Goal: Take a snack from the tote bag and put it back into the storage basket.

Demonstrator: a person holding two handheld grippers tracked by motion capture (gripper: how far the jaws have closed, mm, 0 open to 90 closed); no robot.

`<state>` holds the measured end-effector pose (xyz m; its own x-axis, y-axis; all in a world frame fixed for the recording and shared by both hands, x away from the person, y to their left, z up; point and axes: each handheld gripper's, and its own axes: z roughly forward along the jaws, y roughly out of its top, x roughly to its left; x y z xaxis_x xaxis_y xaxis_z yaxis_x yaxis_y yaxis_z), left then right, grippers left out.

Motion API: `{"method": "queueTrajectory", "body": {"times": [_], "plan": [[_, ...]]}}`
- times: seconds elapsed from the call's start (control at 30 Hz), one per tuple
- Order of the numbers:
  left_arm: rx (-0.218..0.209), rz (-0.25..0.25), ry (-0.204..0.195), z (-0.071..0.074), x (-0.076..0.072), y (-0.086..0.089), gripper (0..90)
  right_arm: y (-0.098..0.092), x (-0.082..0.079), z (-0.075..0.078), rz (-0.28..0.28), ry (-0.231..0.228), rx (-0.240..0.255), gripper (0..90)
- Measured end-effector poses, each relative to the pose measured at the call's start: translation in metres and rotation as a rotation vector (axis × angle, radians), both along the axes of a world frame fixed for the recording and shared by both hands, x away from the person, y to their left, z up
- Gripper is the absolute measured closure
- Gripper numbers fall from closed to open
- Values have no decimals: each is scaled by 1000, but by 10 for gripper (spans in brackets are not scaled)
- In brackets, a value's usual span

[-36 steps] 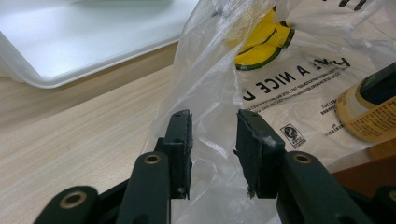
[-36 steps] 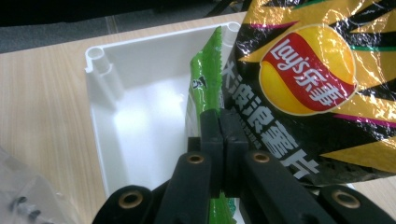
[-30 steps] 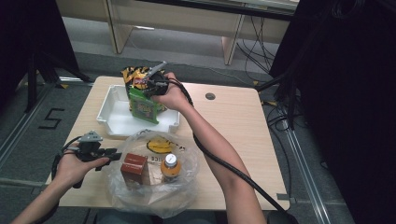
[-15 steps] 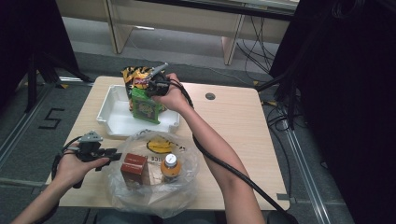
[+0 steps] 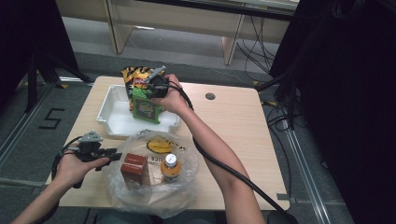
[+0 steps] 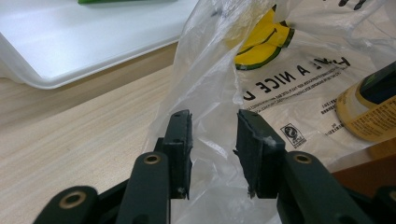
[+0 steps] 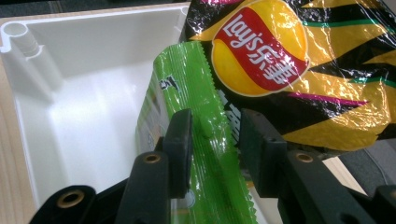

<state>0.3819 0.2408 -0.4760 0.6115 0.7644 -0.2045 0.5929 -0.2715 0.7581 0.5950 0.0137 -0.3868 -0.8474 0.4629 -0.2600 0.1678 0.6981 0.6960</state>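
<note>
The right claw [image 7: 210, 140], low in the middle of the right gripper view, has just been opening; its jaws stand apart with the crimped edge of the green packet [image 7: 196, 107] between them, unpinched. Behind, at upper right, a yellow chip bag [image 7: 289, 60] leans in the white tray [image 7: 84, 121]. The left claw [image 6: 214, 149], spread, straddles a fold of the clear plastic bag [image 6: 210, 84] on the desk [image 6: 70, 135].

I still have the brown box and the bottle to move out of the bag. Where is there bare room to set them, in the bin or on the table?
The white bin is bare in its left part; the green packet and chip bag crowd its right. The table is bare right of the forearm. The plastic bag fills the near middle.
</note>
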Motion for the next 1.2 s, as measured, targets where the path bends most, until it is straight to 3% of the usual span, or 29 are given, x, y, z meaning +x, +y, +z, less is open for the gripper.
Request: {"method": "queueTrajectory", "body": {"times": [0.1,0.13,0.23,0.3,0.4,0.5,0.6,0.7,0.77,0.87,1.0,1.2], "plan": [[-6,3,4,1,0,0,649,2,-2,-1,-6,-21,3,663],[-6,3,2,1,0,0,649,2,-2,-1,8,-48,-12,672],[-6,2,2,1,0,0,649,3,-3,-2,0,-57,-28,679],[18,-16,5,1,0,2,649,3,-5,-2,5,-96,-41,714],[18,-17,4,1,0,2,649,3,-6,0,23,-98,-52,752],[13,-12,4,1,0,1,649,3,-9,0,41,-135,-65,839],[-11,3,4,0,0,-1,649,4,-10,-2,53,-127,-93,852],[11,-14,5,1,0,1,649,4,-11,-5,65,-140,-102,859],[-2,-2,-5,0,0,0,649,5,-11,-7,62,-137,-96,860],[13,-11,-1,0,0,1,649,5,-10,-7,72,-131,-98,869],[0,-1,-3,0,0,0,649,4,-10,-4,97,-95,-79,880],[15,-17,4,1,0,2,649,1,-9,-2,76,-114,-51,877]]}}
